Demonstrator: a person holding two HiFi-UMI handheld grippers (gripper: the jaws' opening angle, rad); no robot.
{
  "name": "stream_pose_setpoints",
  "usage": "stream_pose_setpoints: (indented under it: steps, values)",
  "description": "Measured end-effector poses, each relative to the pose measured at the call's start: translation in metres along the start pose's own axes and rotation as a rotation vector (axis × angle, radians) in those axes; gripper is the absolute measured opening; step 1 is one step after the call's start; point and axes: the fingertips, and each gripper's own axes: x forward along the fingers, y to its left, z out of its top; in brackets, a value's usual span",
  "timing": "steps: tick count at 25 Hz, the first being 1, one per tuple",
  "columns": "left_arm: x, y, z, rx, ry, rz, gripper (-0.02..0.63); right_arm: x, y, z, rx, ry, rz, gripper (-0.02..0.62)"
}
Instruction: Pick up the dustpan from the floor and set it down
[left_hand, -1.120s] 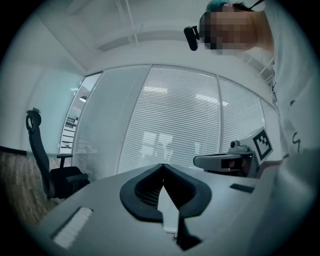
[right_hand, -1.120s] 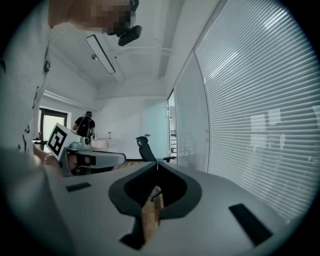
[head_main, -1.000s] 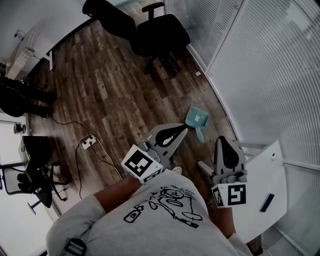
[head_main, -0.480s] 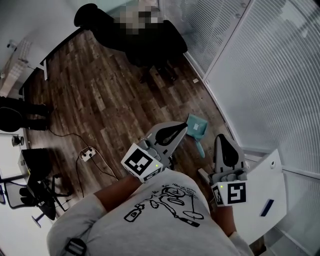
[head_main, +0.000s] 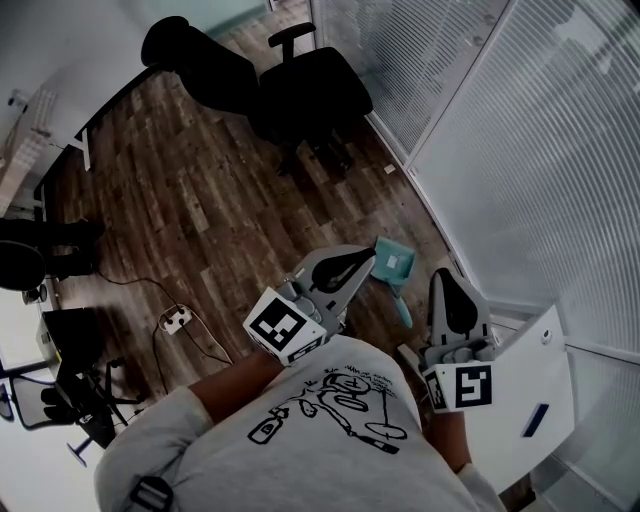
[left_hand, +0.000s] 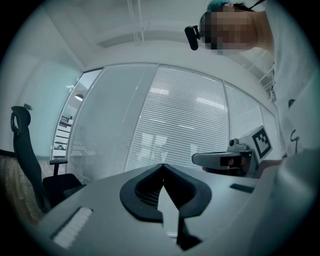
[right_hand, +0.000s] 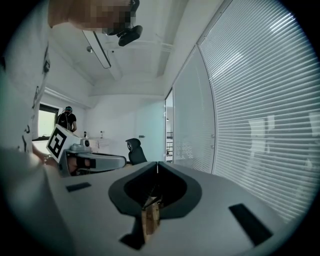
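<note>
The teal dustpan (head_main: 393, 262) lies on the wooden floor by the glass wall, its handle (head_main: 401, 308) pointing toward me. My left gripper (head_main: 369, 258) is held level above the floor, shut and empty, its tip over the dustpan's left edge in the head view. To the right of the dustpan, my right gripper (head_main: 444, 274) is also shut and empty. In the left gripper view the jaws (left_hand: 161, 165) meet at the tip before the blinds. The right gripper view shows its jaws (right_hand: 157, 163) closed, with floor showing through the gap behind them. Neither gripper view shows the dustpan.
Two black office chairs (head_main: 312, 85) (head_main: 195, 55) stand farther along the floor. A power strip with a cable (head_main: 176, 320) lies to the left. The glass wall with blinds (head_main: 520, 150) runs along the right. A white tabletop (head_main: 530, 390) is by my right arm. Another person (right_hand: 66, 120) stands far off.
I have moved forward across the floor. The dustpan has come closer in the head view and now lies just by the left gripper's tip. Both grippers stay shut.
</note>
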Motion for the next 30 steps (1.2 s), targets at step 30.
stream_pose_setpoints:
  steps: [30]
  values:
    - [0.068,-0.077,-0.01,-0.009,0.004,-0.012,0.002,-0.057,-0.081,-0.012,0.024,-0.009,-0.015,0.006]
